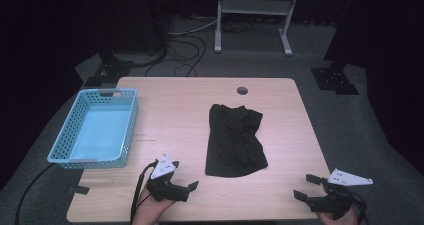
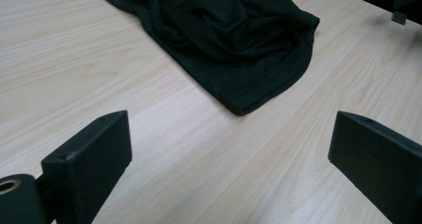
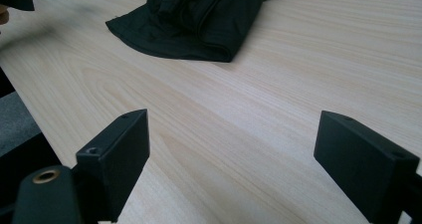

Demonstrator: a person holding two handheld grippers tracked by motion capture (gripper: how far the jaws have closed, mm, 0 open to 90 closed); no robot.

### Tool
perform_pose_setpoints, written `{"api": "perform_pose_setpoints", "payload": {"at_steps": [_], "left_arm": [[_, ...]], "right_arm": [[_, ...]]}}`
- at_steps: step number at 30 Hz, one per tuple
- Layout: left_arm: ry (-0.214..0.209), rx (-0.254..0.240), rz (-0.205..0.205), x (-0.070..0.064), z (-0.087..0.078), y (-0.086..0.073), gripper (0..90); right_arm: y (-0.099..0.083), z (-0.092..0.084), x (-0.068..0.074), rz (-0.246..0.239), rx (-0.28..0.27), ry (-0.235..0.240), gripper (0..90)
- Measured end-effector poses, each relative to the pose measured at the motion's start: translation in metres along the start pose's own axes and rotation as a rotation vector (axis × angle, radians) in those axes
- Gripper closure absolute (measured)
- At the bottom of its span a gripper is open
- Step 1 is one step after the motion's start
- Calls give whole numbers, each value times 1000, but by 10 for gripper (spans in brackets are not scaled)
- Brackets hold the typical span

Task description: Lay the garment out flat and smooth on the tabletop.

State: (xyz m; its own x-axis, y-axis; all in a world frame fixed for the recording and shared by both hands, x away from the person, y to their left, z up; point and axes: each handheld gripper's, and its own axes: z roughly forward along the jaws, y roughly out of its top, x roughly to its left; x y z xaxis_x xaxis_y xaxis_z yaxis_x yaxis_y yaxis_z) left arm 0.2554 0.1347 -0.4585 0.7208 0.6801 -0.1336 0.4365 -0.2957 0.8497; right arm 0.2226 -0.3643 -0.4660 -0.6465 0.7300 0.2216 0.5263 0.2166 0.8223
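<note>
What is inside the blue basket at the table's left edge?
The blue basket holds nothing that can be seen: its pale floor lies bare in the high view. The near wall hides a thin strip of floor just behind it, so that strip cannot be checked.

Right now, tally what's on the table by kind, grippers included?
Crumpled black cloth garment: 1
Light blue perforated plastic basket: 1
Black two-jaw grippers, both open with nothing between the jaws: 2, left gripper and right gripper
Total: 4
</note>
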Motion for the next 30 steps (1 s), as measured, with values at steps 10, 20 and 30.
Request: {"api": "perform_pose_setpoints", "payload": {"at_steps": [10,20,30], "left_arm": [[12,7,-6,7,-1,-5,25],[26,-8,-28,14,-9,-9,25],[36,-12,-28,18,-12,-9,25]], "right_arm": [[6,8,4,-32,20,15,144],[30,28,-5,-51,75,59,145],[65,59,-15,-65,130,101,147]]}}
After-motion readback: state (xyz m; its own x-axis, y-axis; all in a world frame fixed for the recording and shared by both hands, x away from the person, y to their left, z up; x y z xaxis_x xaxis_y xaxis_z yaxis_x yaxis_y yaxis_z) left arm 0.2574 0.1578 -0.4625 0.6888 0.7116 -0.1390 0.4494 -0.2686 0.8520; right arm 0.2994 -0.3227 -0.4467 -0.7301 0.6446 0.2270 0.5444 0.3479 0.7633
